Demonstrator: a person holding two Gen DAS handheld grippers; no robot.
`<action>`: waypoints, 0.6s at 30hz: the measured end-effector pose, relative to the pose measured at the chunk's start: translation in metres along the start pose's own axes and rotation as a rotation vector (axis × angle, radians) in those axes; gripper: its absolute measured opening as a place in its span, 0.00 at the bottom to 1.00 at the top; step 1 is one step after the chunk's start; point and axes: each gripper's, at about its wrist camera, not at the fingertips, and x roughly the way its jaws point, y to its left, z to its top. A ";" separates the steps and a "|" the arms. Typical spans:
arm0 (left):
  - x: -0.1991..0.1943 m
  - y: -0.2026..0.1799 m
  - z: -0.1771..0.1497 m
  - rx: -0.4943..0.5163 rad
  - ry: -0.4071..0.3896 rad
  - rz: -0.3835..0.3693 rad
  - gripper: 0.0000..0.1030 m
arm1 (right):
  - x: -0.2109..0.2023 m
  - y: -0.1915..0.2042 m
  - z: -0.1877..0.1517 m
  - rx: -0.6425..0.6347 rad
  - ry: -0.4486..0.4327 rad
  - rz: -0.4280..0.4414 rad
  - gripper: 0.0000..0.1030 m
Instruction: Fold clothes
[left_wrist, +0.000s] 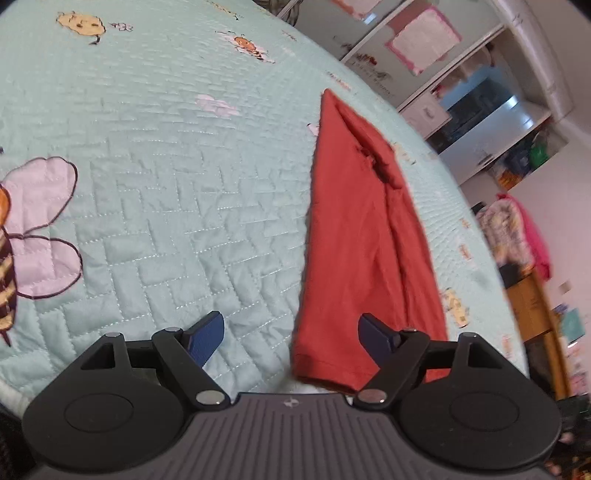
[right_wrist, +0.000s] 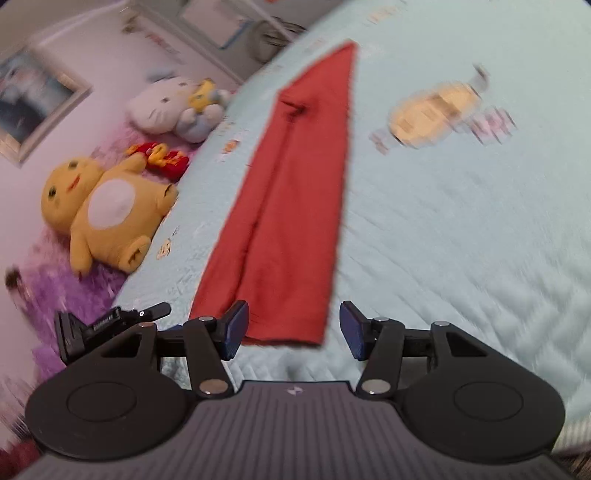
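Observation:
A rust-red garment (left_wrist: 358, 229) lies folded into a long narrow strip on a pale green quilted bedspread (left_wrist: 166, 184). In the left wrist view its hemmed near end sits just in front of my left gripper (left_wrist: 291, 338), whose blue pads stand wide apart with the right pad over the cloth edge; nothing is pinched. In the right wrist view the same red garment (right_wrist: 291, 206) runs away from me, its near end lying between the blue pads of my right gripper (right_wrist: 293, 328), which stand apart and clear of the cloth. A dark neck opening shows near the far end.
The bedspread (right_wrist: 461, 240) carries bee and flower prints. Beyond its left edge, a yellow plush toy (right_wrist: 103, 210) and a white plush cat (right_wrist: 166, 107) lie on a purple rug. White shelves (left_wrist: 480, 110) and hanging clothes (left_wrist: 517, 236) stand beyond the bed's right edge.

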 end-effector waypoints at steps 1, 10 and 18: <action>0.003 0.003 0.003 -0.023 0.020 -0.027 0.81 | 0.002 -0.008 -0.002 0.042 0.008 0.018 0.53; 0.025 0.016 0.014 -0.145 0.139 -0.197 0.93 | 0.028 -0.020 0.001 0.113 0.055 0.141 0.53; 0.038 0.008 0.023 -0.145 0.221 -0.272 0.99 | 0.038 -0.016 0.006 0.115 0.079 0.175 0.53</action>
